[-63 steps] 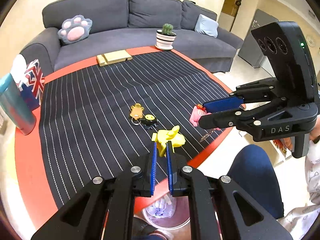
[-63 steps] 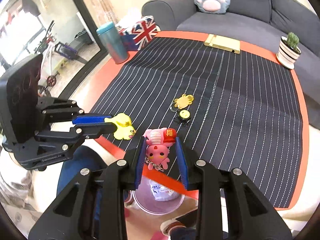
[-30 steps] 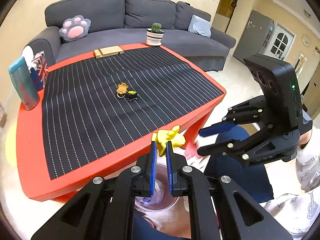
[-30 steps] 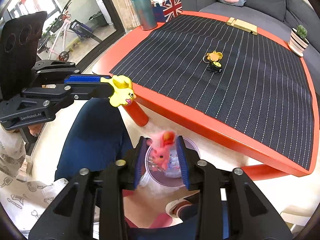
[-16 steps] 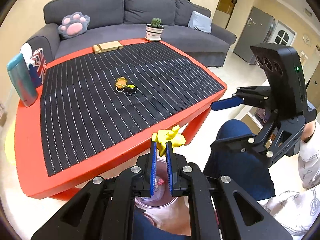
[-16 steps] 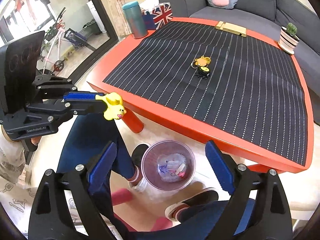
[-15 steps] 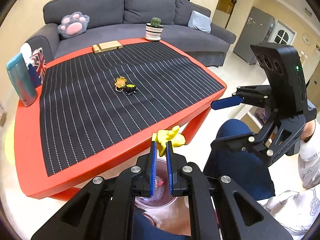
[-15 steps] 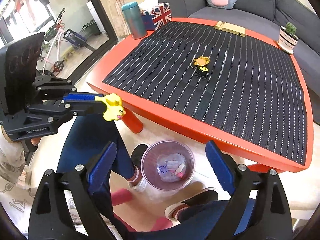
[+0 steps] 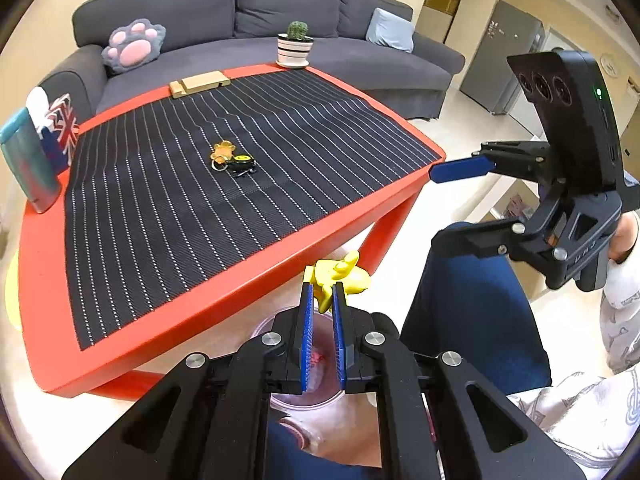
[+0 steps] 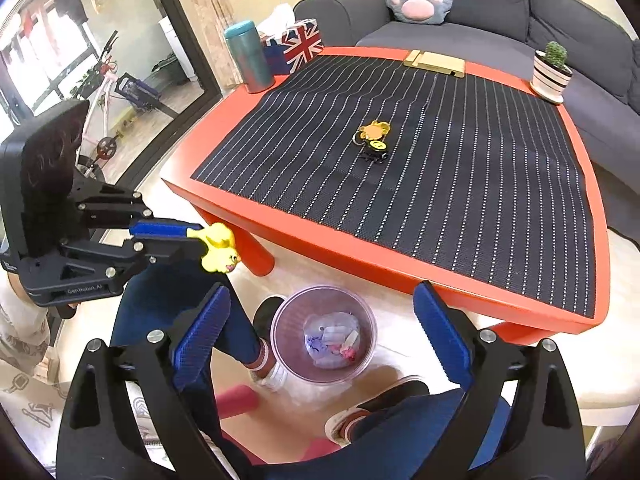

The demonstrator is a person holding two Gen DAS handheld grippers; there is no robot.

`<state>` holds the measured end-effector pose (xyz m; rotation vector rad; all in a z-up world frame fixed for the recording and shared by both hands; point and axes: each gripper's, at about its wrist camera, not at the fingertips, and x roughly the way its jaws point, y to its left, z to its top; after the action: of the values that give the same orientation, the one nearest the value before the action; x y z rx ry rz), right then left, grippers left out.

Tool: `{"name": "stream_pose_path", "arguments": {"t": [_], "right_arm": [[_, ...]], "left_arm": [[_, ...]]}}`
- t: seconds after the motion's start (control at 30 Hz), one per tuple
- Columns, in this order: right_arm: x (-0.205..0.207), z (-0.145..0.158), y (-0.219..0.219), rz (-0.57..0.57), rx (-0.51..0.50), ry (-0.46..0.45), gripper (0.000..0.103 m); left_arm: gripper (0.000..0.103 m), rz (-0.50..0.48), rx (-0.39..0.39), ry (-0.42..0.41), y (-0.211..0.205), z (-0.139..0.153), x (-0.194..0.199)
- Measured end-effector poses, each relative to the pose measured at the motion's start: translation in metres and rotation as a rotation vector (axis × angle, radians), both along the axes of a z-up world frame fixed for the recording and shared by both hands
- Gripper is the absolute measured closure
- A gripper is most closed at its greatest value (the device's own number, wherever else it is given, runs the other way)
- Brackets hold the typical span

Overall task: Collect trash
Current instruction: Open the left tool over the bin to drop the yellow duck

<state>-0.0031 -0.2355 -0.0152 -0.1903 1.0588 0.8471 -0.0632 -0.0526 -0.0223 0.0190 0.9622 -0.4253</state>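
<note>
- The yellow toy sits pinched in my left jaws, clenched tight on it, held in the air off the edge of the bench and above the bin on the floor; it is not yet dropped.
- My right jaws have just been opening and now stand wide with nothing between them, hanging over the bin.
- Inside the bin lie crumpled scraps and a small pink piece, so I judge part of the collecting is done.
- Left on the bench: the orange keyring touching a small black-and-yellow thing, mid-mat, well apart from me.
- The cup, tissue box, wooden stand and cactus pot look like furnishings, not trash.
</note>
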Motion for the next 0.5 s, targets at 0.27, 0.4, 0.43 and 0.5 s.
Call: {"name": "stream_pose_path", "arguments": {"t": [0.27, 0.4, 0.43, 0.5], "right_arm": [[0.0023, 0.0025, -0.0083, -0.020, 0.010, -0.007, 0.011], [0.0026, 0.0016, -0.0092, -0.022, 0.011, -0.006, 0.011], [0.0026, 0.0017, -0.0093, -0.021, 0.011, -0.007, 0.011], [0.0029, 0.0013, -0.0093, -0.022, 0.011, -0.005, 0.011]], "left_arm": [[0.086, -0.022, 0.005, 0.015, -0.0074, -0.0042, 0.0014], [0.027, -0.005, 0.000, 0.013, -0.0057, -0.0064, 0.0025], [0.021, -0.004, -0.008, 0.011, -0.0050, -0.0061, 0.0025], [0.014, 0.002, -0.010, 0.003, -0.0043, -0.0050, 0.0018]]}}
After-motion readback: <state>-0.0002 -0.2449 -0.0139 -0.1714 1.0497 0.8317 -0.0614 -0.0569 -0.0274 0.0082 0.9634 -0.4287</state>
